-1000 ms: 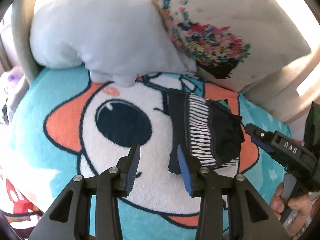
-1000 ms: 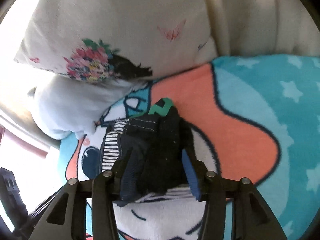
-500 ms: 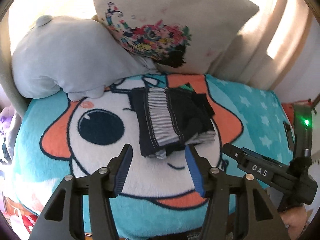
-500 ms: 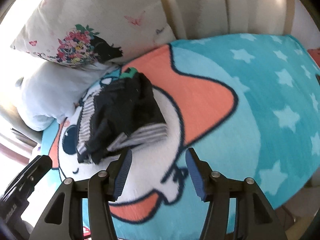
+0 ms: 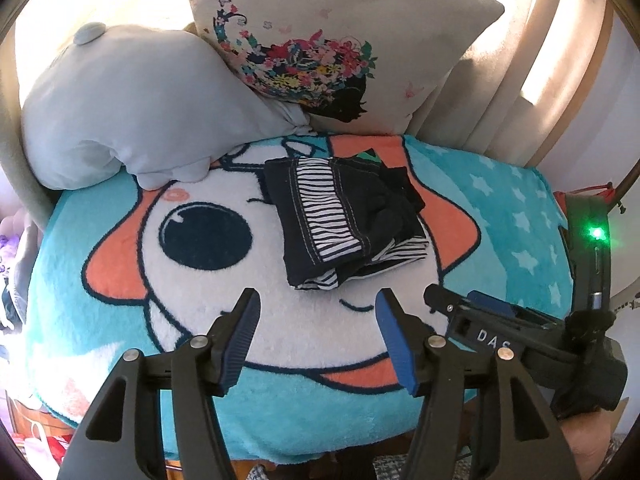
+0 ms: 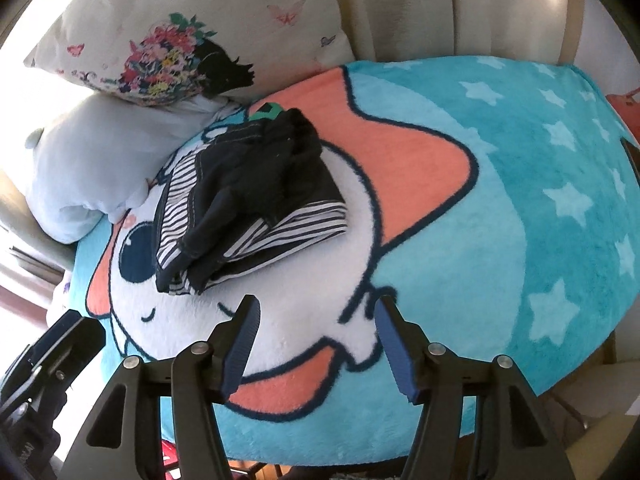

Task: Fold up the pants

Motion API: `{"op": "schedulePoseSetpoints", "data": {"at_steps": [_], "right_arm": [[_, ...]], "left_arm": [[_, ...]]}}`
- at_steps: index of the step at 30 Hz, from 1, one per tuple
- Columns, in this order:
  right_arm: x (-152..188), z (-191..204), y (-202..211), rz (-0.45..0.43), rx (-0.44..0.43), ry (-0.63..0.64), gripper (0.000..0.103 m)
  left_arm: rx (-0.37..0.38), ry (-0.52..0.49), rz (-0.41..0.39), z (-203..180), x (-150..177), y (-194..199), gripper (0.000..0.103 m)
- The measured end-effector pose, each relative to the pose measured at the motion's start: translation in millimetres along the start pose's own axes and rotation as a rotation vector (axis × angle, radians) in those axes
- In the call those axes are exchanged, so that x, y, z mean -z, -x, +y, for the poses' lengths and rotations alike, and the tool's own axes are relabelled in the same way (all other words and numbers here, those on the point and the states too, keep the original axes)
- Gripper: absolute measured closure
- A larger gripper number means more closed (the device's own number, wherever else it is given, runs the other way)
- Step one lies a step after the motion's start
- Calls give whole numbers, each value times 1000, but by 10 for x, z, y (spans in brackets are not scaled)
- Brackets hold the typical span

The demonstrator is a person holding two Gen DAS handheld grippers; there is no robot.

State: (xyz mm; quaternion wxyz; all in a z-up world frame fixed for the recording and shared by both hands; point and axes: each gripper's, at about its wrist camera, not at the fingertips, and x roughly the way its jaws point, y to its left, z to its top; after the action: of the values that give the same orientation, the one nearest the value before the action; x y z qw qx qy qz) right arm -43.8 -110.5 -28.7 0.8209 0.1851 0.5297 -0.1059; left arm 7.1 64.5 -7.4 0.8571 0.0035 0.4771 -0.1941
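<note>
Bare blanket (image 5: 304,332) lies before the folded pants (image 5: 344,220); pillows (image 5: 120,108) crowd their far side.

One folded pair of pants (image 5: 344,220) lies on one cartoon-print blanket (image 5: 120,208). Behind it I count two cushions: one floral pillow (image 5: 332,36) and one pale grey plush (image 5: 128,108). Two grippers, the left gripper (image 5: 318,326) and the right gripper (image 6: 316,328).

The pants (image 5: 344,224) are showing as soft matt dark cloth with a striped knit panel and pale stitching. The blanket (image 5: 500,216) beneath is looking plush and fuzzy. At 12 o'clock, the floral pillow (image 5: 344,28) is appearing as smooth woven cloth; at 10 o'clock, the grey cushion (image 5: 132,96) is looking velvety. The left gripper (image 5: 318,338) is showing matt black plastic, ribbed blue pads (image 5: 394,340) and shiny metal screws.
</note>
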Motion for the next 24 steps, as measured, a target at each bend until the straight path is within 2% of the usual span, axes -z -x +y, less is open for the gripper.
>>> {"op": "schedulePoseSetpoints", "data": {"at_steps": [11,24], "right_arm": [[-35,198,-68,22,-1,40,37],[-109,174,-102,33,-3,48,37]], "left_arm": [[-6,34,9,140,-20,-12,44],[-23,49,17,101,-38,-79,44]]}}
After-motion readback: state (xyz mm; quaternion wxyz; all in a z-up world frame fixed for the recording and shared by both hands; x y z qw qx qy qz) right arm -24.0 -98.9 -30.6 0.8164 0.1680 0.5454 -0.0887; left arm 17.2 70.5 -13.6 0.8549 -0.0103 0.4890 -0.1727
